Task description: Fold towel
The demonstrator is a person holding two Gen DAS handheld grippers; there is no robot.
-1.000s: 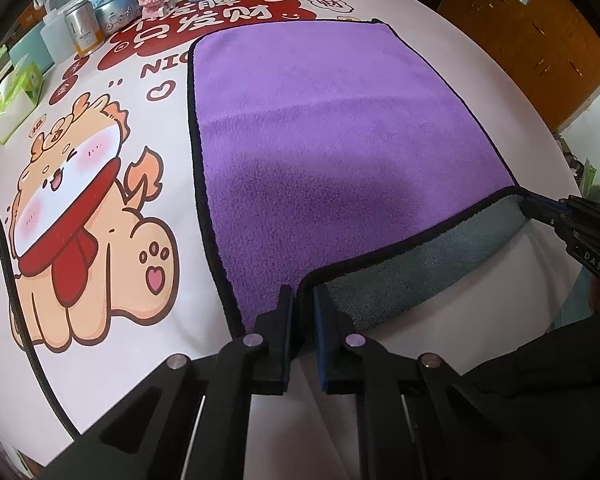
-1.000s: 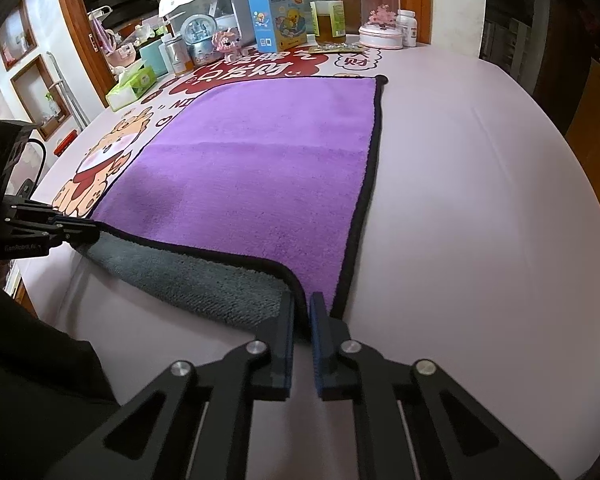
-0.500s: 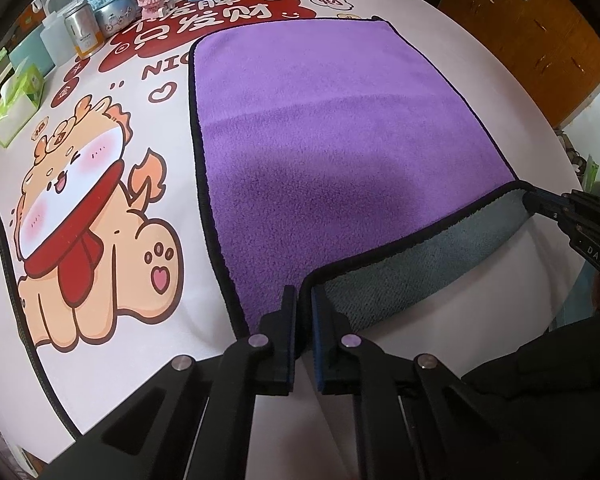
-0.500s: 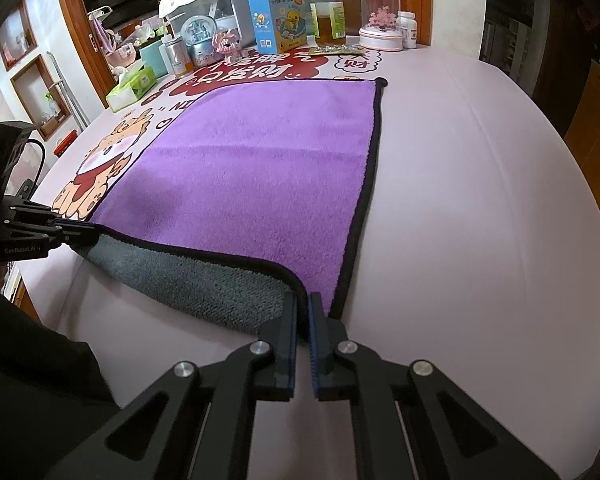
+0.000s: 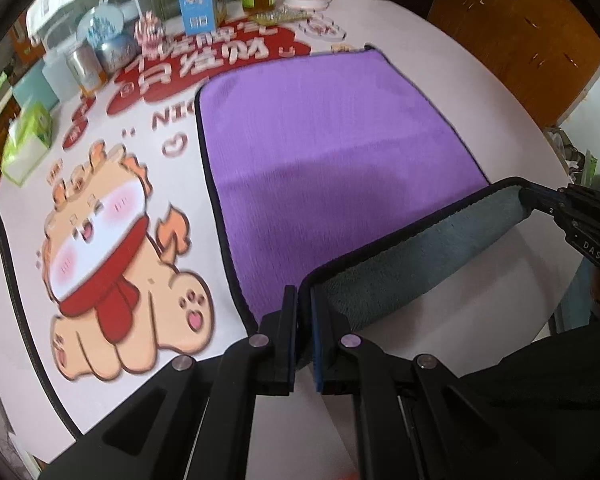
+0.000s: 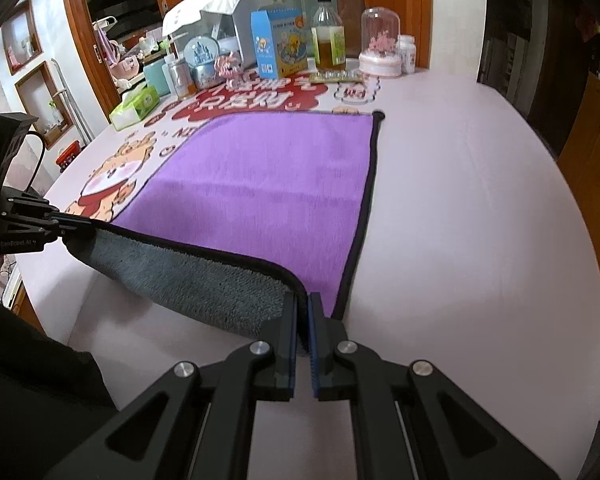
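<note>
towel [image 5: 332, 148]: plush cloth, purple face, grey fleecy back | tablecloth [image 6: 460, 208]: smooth, matt | cabinet [image 5: 512, 28]: glossy wood

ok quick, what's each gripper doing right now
left gripper: closed on the near left corner of the purple towel, lifted off the table.
right gripper: closed on the towel's near right corner, grey underside showing.
</note>
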